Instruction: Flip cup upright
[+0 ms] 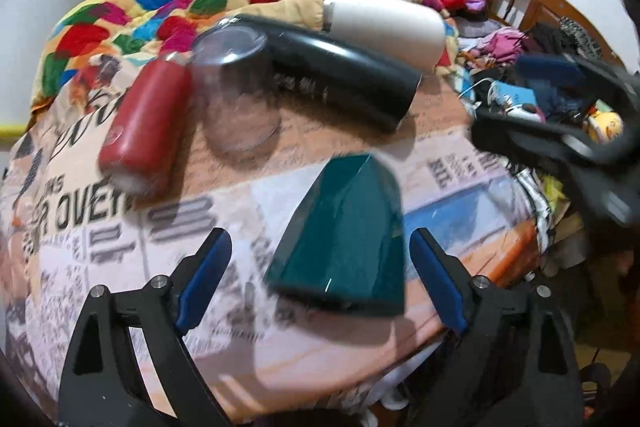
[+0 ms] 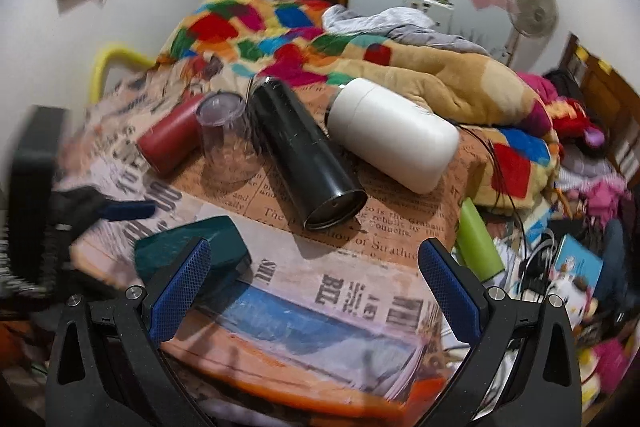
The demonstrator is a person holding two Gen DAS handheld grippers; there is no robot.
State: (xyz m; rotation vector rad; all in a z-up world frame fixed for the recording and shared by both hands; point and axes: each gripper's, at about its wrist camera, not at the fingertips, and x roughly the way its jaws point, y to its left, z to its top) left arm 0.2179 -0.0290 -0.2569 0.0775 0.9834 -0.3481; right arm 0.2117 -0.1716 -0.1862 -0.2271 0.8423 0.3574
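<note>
left hand-held gripper [image 1: 320, 279]: fingers spread wide, nothing clamped. The teal cup [image 1: 344, 231] sits right between the blue pads [image 1: 204, 279], which look clear of its sides.

right hand-held gripper [image 2: 316, 287]: also spread apart and empty, hanging over the bench [image 2: 360, 247] with the teal cup just off its left finger.

teal cup: glossy hard plastic by the look of it, faceted and tapered, lying tipped on its side. My guess is this is the one to flip, but the clear cup [image 1: 236, 87] further ahead is standing mouth-down, so it could be that one instead.

slip risk: smooth tapered walls could squirt forward out of the pads when they close.

surface: the cloth is a printed newspaper pattern and looks soft, so a tall cup set down may wobble.

clutter ahead: red bottle [image 1: 144, 123], black flask [image 1: 340, 79] and white bottle [image 1: 388, 27] are round and lying on their sides; a wide swing during the flip could set them rolling.

blur: both views are smeared, so edges are hard to judge.
</note>
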